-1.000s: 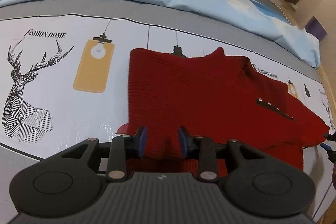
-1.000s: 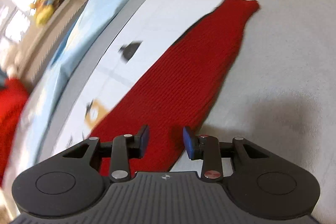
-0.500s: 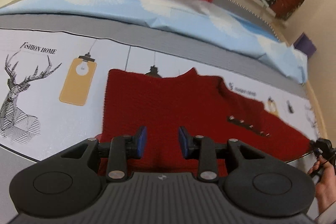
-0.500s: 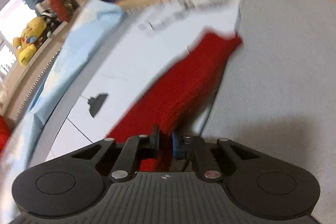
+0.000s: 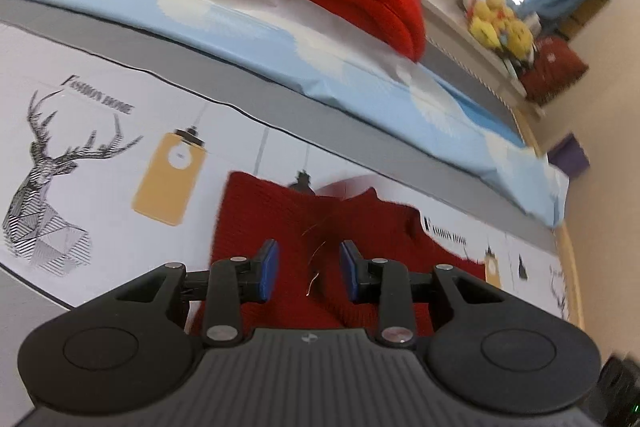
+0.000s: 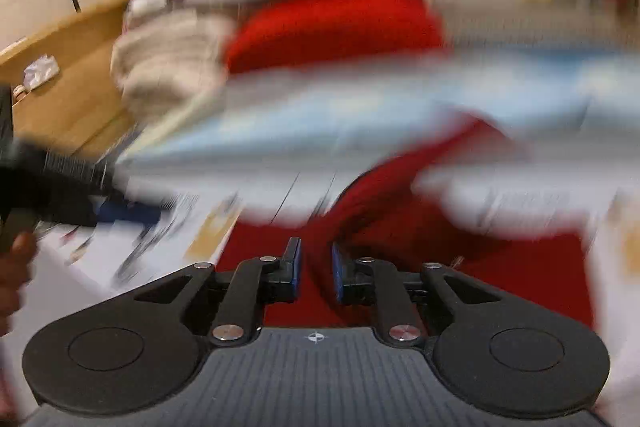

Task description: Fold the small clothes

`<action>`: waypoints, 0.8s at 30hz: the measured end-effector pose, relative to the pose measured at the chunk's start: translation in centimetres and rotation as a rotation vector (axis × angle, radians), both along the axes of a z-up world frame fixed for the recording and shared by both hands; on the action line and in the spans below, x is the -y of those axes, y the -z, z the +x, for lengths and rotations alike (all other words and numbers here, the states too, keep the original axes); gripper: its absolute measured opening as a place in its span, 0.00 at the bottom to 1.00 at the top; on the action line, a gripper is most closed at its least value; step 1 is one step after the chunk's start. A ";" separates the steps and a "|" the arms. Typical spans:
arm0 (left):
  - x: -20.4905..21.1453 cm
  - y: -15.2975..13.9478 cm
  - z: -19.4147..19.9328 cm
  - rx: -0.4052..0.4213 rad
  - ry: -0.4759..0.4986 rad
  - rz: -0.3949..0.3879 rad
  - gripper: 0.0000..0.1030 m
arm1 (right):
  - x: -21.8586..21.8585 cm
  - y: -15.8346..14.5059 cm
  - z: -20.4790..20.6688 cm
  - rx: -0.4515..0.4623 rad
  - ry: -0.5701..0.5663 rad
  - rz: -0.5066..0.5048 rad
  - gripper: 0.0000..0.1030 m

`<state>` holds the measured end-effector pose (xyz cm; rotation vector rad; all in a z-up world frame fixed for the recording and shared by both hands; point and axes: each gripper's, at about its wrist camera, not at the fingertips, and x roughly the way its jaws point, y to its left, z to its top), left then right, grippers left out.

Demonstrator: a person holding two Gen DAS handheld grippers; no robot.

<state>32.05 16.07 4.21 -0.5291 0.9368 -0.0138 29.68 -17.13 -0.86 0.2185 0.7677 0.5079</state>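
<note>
The left gripper [image 5: 307, 269] is pointed down at a slant, and its blue pads [image 5: 267, 270] are held apart with nothing pinched between them. The right gripper [image 6: 316, 269] is tilted down too. Its jaws have just been opening a little and a narrow gap is left; red cloth is seen between them, but the view is blurred

A red knit sweater [image 5: 360, 227] lies on a white sheet [image 5: 100, 155] printed with a black line-drawn deer [image 5: 52, 187] and yellow lamps [image 5: 170, 179].
</note>
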 end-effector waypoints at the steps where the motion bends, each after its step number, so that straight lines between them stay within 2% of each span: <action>1: -0.5 -0.1 0.0 0.000 -0.010 -0.006 0.35 | -0.2 0.1 -0.3 -0.042 0.019 0.017 0.17; 4: -1.2 -0.3 0.0 0.001 -0.024 -0.012 0.35 | 0.2 -0.7 -1.1 -0.105 0.084 0.048 0.18; 6: -1.3 -0.2 0.0 -0.005 -0.029 -0.018 0.35 | 1.2 -1.5 -1.5 -0.096 0.143 0.036 0.28; 9: -1.2 0.0 0.1 -0.009 -0.029 -0.036 0.35 | 3.2 -1.0 -1.3 -0.079 0.234 0.044 0.29; 11: -1.2 0.3 0.3 -0.014 -0.030 -0.041 0.35 | 3.7 0.4 -1.0 -0.085 0.317 0.053 0.29; 13: -1.4 0.6 0.5 -0.022 -0.039 -0.036 0.35 | 4.9 1.9 -0.2 -0.152 0.410 0.086 0.31; 16: -1.8 1.1 1.0 -0.034 -0.053 -0.031 0.35 | 6.7 3.6 0.6 -0.221 0.480 0.146 0.31; 20: -1.7 2.0 1.6 -0.051 -0.049 -0.007 0.35 | 8.6 5.9 1.7 -0.282 0.524 0.134 0.31; 24: -0.8 3.6 2.0 -0.084 -0.033 -0.022 0.35 | 10.1 9.6 2.9 -0.469 0.578 0.098 0.31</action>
